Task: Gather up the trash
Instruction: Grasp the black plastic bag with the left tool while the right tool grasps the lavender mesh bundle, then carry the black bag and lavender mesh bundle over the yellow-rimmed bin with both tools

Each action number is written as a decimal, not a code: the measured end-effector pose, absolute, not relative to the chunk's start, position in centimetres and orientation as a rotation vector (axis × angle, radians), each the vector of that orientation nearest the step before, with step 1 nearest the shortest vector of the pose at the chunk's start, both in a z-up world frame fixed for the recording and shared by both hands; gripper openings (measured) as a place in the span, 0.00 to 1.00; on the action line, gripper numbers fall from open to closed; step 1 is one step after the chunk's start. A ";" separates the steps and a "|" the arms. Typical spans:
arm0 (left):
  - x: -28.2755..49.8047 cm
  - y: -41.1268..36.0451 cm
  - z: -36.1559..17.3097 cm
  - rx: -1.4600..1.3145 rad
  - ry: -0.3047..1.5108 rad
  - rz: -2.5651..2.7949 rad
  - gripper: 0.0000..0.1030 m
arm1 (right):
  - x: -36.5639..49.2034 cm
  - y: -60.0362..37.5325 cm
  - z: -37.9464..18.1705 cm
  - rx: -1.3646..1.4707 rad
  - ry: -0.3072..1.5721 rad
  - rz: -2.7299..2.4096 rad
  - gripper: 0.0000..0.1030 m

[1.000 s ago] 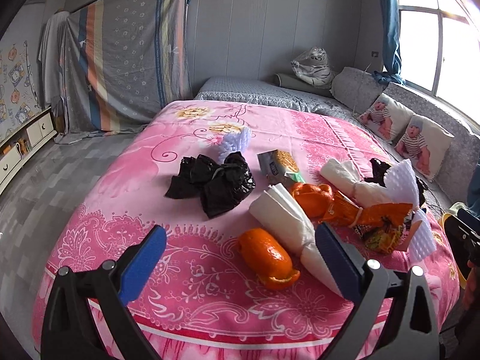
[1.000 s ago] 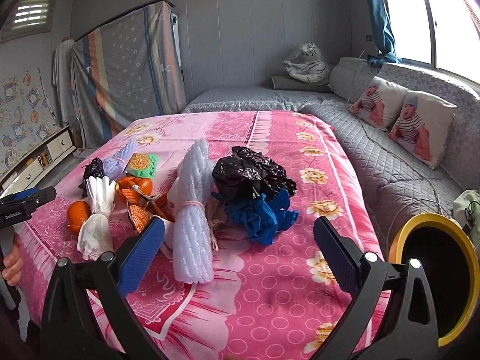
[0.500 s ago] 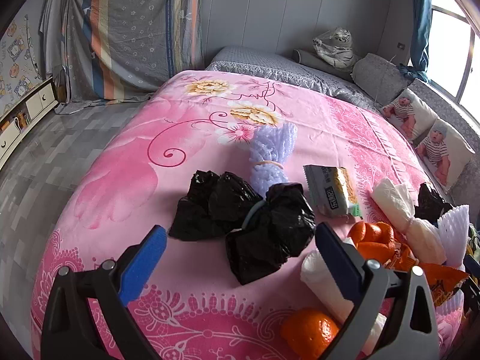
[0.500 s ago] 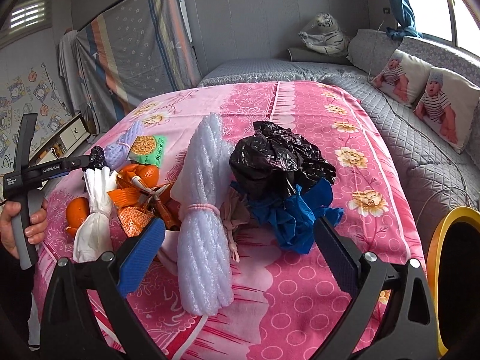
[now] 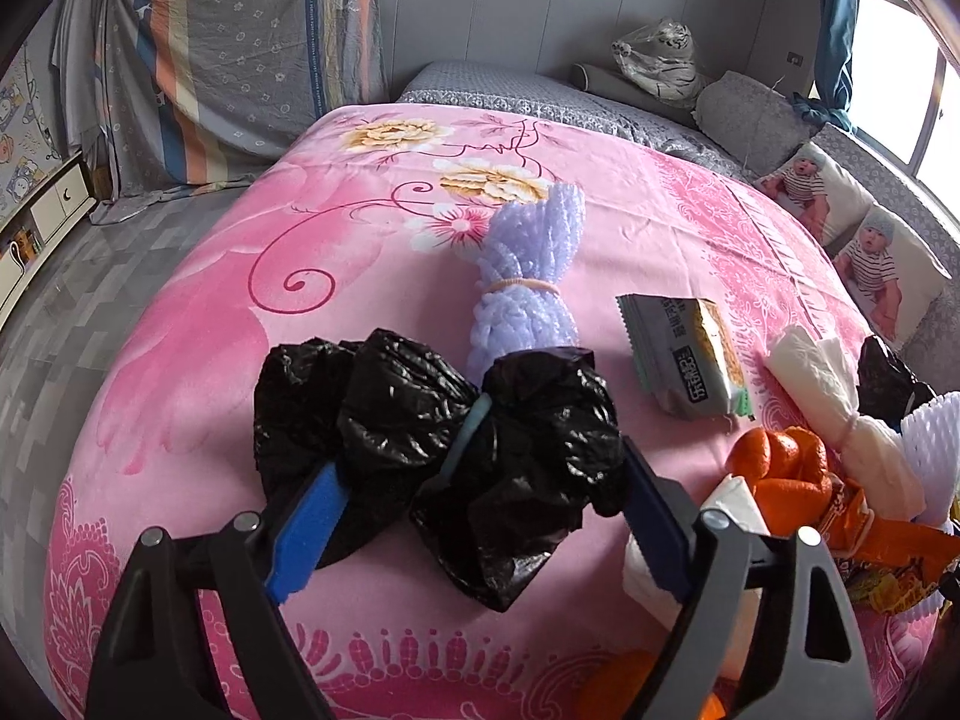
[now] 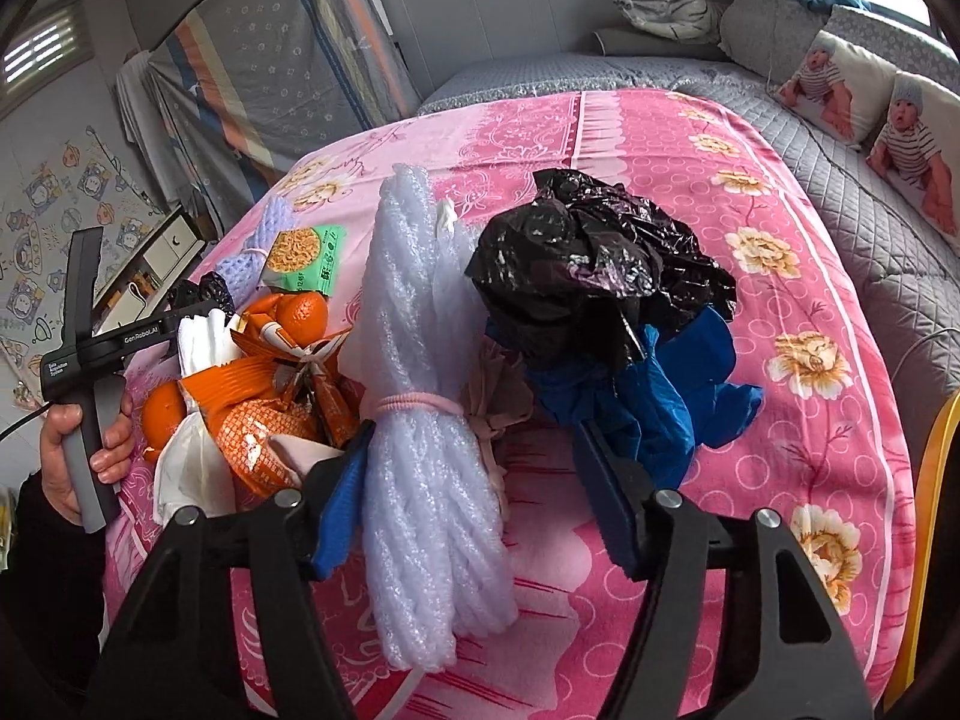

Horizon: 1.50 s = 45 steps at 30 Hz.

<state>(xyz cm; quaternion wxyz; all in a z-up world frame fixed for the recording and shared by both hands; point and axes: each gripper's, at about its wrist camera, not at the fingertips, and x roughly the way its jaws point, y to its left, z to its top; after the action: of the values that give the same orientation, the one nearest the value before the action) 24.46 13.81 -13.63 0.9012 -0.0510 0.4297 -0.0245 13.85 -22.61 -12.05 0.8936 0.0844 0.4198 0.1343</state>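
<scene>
Trash lies on a pink flowered bedspread [image 5: 198, 312]. In the left wrist view, my left gripper [image 5: 474, 510] is open, its jaws on either side of a black bag bundle [image 5: 444, 438] tied with a teal band. Behind it lie a purple foam net [image 5: 528, 276] and a snack packet [image 5: 690, 354]. In the right wrist view, my right gripper [image 6: 474, 492] is open around a white foam net bundle [image 6: 420, 396] tied with a pink band. A black bag [image 6: 588, 264] and blue bag [image 6: 672, 390] lie to its right.
Orange peel [image 5: 780, 468], orange wrappers [image 6: 264, 414] and tied white tissue [image 5: 840, 420] crowd the middle of the pile. A yellow-rimmed bin [image 6: 930, 480] stands at the bed's right edge. A grey sofa with baby-print cushions [image 6: 840, 84] runs along the far side.
Both grippers have moved forward and down. The left now straddles the black bag bundle; the right now straddles the white foam net. Both jaws stay open.
</scene>
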 end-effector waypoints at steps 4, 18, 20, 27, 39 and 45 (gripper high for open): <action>24.6 14.2 -14.0 -0.135 0.896 -0.052 0.64 | 13.8 -22.4 -12.4 0.200 0.892 0.305 0.44; 22.3 15.3 -11.8 -0.215 0.843 -0.069 0.40 | 11.2 -22.8 -9.9 0.212 0.800 0.355 0.23; 21.6 15.4 -11.1 -0.213 0.821 -0.073 0.40 | 10.7 -23.1 -9.2 0.222 0.781 0.363 0.23; 18.8 14.6 -7.9 -0.187 0.734 -0.090 0.39 | 8.9 -24.1 -7.4 0.240 0.727 0.359 0.23; 14.5 8.2 -1.9 -0.092 0.595 -0.253 0.39 | 6.0 -27.7 -5.9 0.287 0.646 0.317 0.23; 13.2 2.8 0.3 -0.040 0.546 -0.374 0.39 | 4.1 -31.1 -5.4 0.313 0.591 0.238 0.23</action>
<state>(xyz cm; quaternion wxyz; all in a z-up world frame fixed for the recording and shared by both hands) 13.23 2.84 0.30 0.9455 -0.0197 0.2682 -0.1836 4.07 -31.07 -5.36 0.9377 0.1531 0.2893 0.1165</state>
